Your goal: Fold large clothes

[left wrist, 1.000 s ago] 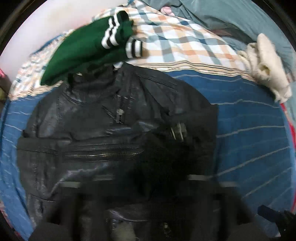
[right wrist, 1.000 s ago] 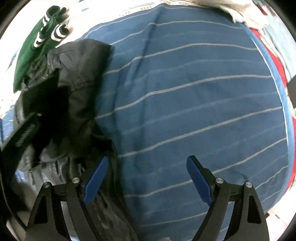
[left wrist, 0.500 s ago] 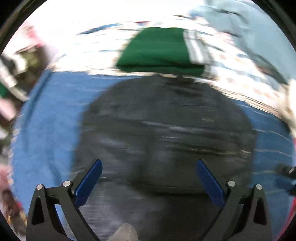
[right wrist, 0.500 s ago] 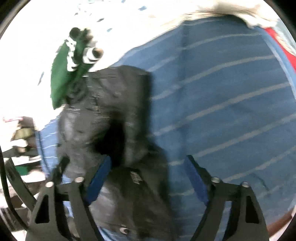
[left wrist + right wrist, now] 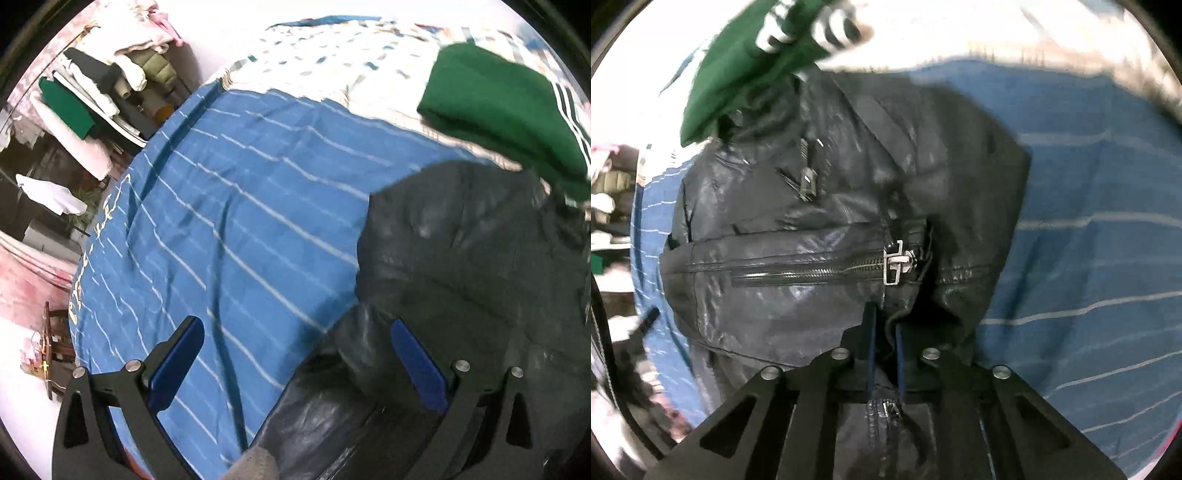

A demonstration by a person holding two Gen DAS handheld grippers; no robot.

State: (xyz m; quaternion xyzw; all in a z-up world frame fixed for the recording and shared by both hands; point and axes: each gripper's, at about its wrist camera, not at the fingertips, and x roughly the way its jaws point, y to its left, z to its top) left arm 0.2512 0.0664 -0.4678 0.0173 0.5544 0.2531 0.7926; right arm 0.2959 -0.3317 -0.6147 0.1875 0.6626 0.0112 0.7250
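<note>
The right gripper [image 5: 884,343] is clamped on the jacket [image 5: 827,221] – its blue pads pressed close together on a dark fold at the garment's near edge, at 6 o'clock in the right view. The jacket is black, glossy and creased, with a silver zip [image 5: 812,271] running across its front to a square pull [image 5: 895,262] just above the pads, and a second small pull higher up at 11 o'clock. It lies on a blue sheet [image 5: 1089,221] with thin pale stripes. A green top [image 5: 738,70] with white bands touches its far edge at 11 o'clock.

The left gripper [image 5: 293,363] hangs with jaws wide apart, holding nothing – sheet [image 5: 229,206] under the left pad, jacket [image 5: 461,258] under the right, filling 3 to 5 o'clock. The green top [image 5: 498,107] sits at 2 o'clock.
</note>
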